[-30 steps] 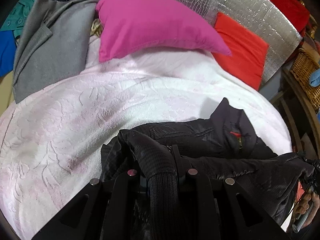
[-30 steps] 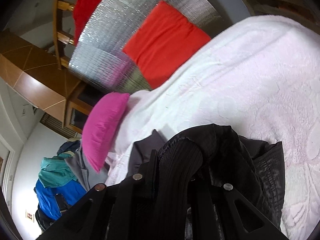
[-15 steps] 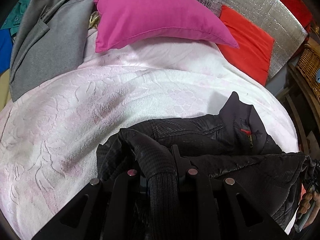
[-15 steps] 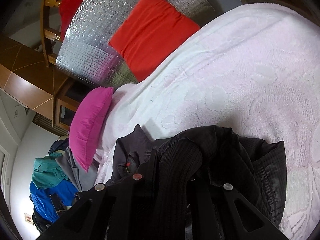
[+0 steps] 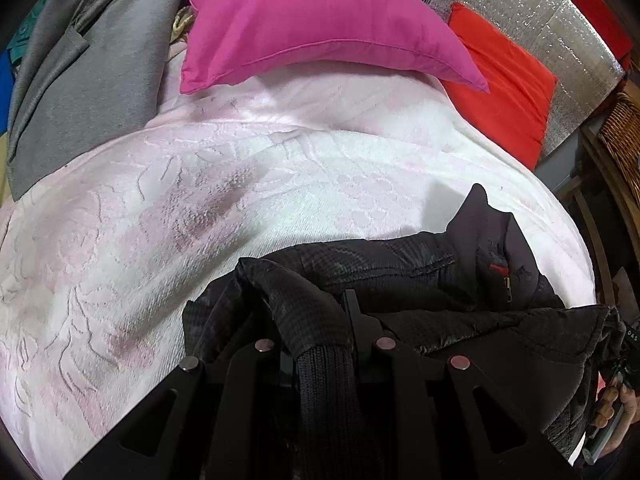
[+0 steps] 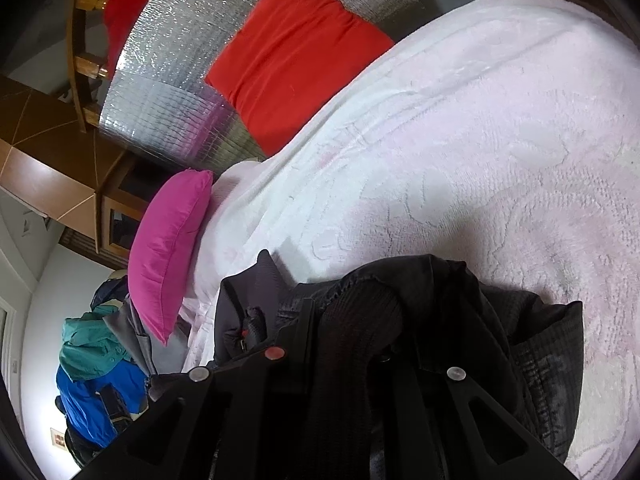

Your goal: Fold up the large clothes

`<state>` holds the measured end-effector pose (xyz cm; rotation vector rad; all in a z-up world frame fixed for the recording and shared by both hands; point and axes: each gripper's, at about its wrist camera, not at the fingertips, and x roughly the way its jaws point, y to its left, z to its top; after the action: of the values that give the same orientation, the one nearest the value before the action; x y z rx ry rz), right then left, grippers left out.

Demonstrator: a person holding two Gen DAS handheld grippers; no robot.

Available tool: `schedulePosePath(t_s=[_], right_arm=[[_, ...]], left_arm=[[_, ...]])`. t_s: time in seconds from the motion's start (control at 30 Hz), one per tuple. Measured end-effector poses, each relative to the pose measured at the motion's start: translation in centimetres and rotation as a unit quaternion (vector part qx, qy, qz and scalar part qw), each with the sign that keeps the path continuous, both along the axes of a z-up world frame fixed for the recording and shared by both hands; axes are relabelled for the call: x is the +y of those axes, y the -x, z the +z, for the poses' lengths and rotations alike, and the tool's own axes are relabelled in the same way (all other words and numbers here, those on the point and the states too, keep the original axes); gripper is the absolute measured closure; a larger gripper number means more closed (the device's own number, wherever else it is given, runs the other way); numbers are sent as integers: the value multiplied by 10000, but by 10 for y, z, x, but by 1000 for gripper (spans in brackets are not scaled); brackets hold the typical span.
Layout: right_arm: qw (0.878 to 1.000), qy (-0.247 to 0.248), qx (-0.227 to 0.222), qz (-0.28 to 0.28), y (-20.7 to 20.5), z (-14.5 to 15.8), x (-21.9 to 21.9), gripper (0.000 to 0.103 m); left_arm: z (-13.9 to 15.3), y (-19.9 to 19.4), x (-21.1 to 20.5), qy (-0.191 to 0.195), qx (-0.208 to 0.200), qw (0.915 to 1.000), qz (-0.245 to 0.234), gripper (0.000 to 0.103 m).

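Note:
A black quilted jacket (image 5: 420, 272) lies on the pale pink bedspread (image 5: 200, 200), its collar with a red zip tab toward the right. My left gripper (image 5: 320, 320) is shut on the jacket's ribbed hem, which bunches between the fingers. My right gripper (image 6: 352, 320) is shut on another ribbed edge of the same jacket (image 6: 540, 340). Both hold the fabric just above the bed. The fingertips are hidden by cloth. The right gripper's handle and hand show at the far right of the left wrist view (image 5: 616, 400).
A magenta pillow (image 5: 320, 28) and a red pillow (image 5: 500, 80) rest at the silver headboard (image 5: 540, 12). A grey coat (image 5: 88, 72) lies at the bed's left. Blue and teal clothes (image 6: 96, 380) are piled beyond. A wicker basket (image 5: 624, 136) stands right.
Both grippers have carried the held jacket edges forward over the bed toward the pillows. The jacket's folded part now covers more of its body. The grips are unchanged.

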<state>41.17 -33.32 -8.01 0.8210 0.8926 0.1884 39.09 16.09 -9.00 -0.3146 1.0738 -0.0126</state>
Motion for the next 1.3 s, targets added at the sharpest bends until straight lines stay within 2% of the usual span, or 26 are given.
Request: schedulePosePath(t_s=[0.27, 0.37, 0.5, 0.67, 0.7, 0.77, 0.8, 0.83, 0.97, 1.03, 1.1, 1.13, 1.3], right_arm=[[10000, -15, -40, 50, -9, 9, -1, 91], [9998, -176, 97, -74, -15, -3, -3, 91], [9973, -641, 245, -247, -17, -21, -10, 90], [9958, -837, 274, -250, -16, -23, -13, 85], [9957, -864, 246, -239, -15, -22, -14, 80], [9954, -934, 132, -184, -13, -17, -14, 55], [9947, -1013, 4, -153, -12, -12, -15, 38], [9948, -998, -74, -166, -11, -7, -15, 36], [9963, -797, -244, -212, -5, 8, -14, 35], [9976, -589, -303, -219, -1, 13, -16, 35], [9988, -302, -318, -211, 3, 17, -19, 34], [9990, -192, -333, -215, 4, 19, -21, 34], [9978, 516, -396, -86, 7, 24, -27, 34]], left_arm=[[6, -15, 1, 81, 58, 9999, -14, 84], [0, -21, 0, 123, 144, 9998, 38, 84], [-5, -26, 0, 149, 206, 9997, 59, 84], [-8, -25, 10, 614, 230, 9973, 317, 79], [-7, -24, 13, 759, 204, 9963, 338, 78], [-6, -21, 19, 1093, 154, 9932, 368, 70], [-5, -19, 22, 1256, 124, 9912, 387, 62], [-3, -18, 26, 1467, 62, 9882, 428, 55], [6, -14, 39, 1880, -186, 9800, 633, 40], [13, -9, 52, 2083, -492, 9728, 886, 33], [19, -8, 59, 1940, -681, 9731, 1044, 31], [21, -8, 61, 1731, -731, 9765, 1052, 31], [6, -21, 52, 1036, -491, 9919, 540, 31]])
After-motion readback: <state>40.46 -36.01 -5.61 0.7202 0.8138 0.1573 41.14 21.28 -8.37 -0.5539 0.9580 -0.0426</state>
